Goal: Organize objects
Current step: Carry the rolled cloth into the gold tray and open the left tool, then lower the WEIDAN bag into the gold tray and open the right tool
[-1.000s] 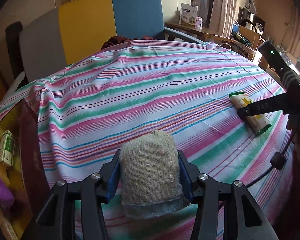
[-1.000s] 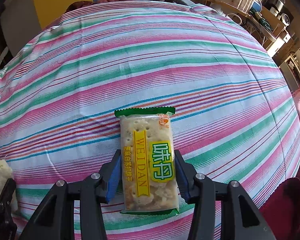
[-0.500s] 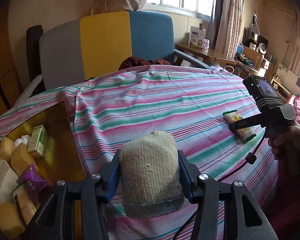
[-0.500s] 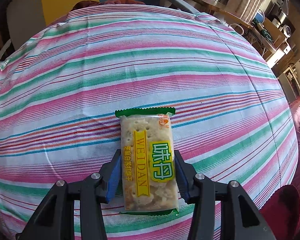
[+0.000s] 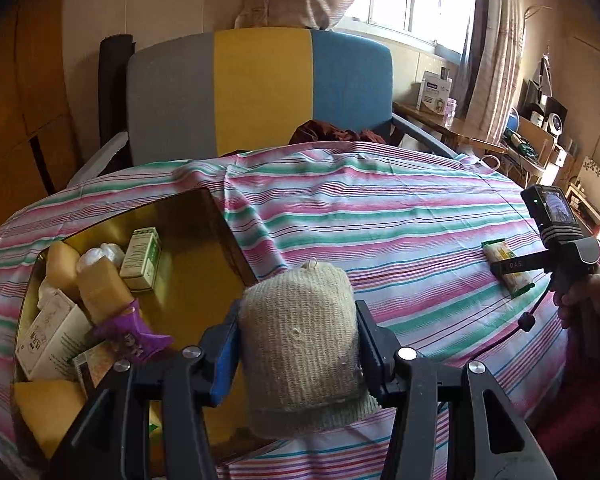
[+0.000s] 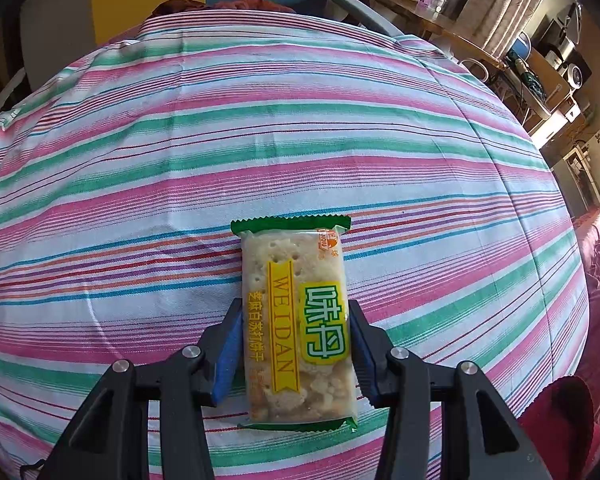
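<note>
My left gripper (image 5: 296, 336) is shut on a beige knitted bundle (image 5: 300, 344) and holds it above the table's near edge, just right of a golden tin (image 5: 192, 240). The tin holds several small boxes and packets, among them a green-and-white box (image 5: 142, 254) and a purple wrapper (image 5: 134, 330). My right gripper (image 6: 294, 340) is shut on a green-edged cracker packet (image 6: 296, 320) marked WEIDAN, which lies on the striped cloth. That packet (image 5: 506, 266) and the right gripper (image 5: 512, 266) also show at the right in the left wrist view.
A pink, green and white striped cloth (image 6: 300, 120) covers the round table. A grey, yellow and blue chair (image 5: 260, 92) stands behind it. A cluttered wooden desk (image 5: 452, 124) and shelves (image 5: 540, 140) are at the back right. A dark red cloth (image 6: 556, 416) is at the right edge.
My left gripper has pulled back and swung left with the bundle, bringing the golden tin into view. My right gripper has stayed on the cracker packet.
</note>
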The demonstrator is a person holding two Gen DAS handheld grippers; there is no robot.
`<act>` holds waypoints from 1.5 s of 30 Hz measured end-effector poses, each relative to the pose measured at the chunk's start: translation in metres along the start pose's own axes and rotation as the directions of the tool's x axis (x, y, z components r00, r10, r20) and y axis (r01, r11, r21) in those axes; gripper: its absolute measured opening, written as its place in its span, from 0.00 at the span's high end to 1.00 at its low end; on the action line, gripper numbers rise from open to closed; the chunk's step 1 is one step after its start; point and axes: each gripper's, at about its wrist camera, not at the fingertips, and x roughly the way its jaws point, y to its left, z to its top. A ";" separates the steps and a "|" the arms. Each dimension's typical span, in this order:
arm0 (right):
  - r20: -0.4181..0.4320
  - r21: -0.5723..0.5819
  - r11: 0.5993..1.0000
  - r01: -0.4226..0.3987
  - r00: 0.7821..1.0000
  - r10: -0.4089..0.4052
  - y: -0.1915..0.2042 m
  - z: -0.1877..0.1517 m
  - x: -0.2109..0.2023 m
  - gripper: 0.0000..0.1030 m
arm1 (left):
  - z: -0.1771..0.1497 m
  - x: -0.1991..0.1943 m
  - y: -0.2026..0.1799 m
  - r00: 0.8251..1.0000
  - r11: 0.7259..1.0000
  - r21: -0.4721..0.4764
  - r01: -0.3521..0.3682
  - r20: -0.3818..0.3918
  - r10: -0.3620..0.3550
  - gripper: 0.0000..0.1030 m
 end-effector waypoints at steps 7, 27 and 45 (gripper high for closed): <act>0.003 -0.009 1.000 0.010 1.000 -0.010 0.003 -0.001 0.000 0.53 | -0.009 -0.010 0.042 1.000 0.995 -0.092 -0.027 -0.008 0.027 0.49; 0.013 -0.039 0.998 0.040 0.999 -0.040 0.016 -0.002 -0.006 0.53 | -0.043 0.004 0.107 0.992 0.963 -0.270 -0.013 -0.126 -0.021 0.48; 0.055 -0.036 0.997 -0.075 0.996 0.077 0.041 -0.001 -0.041 0.53 | -0.046 -0.026 0.116 0.996 0.970 -0.229 -0.078 -0.055 0.067 0.41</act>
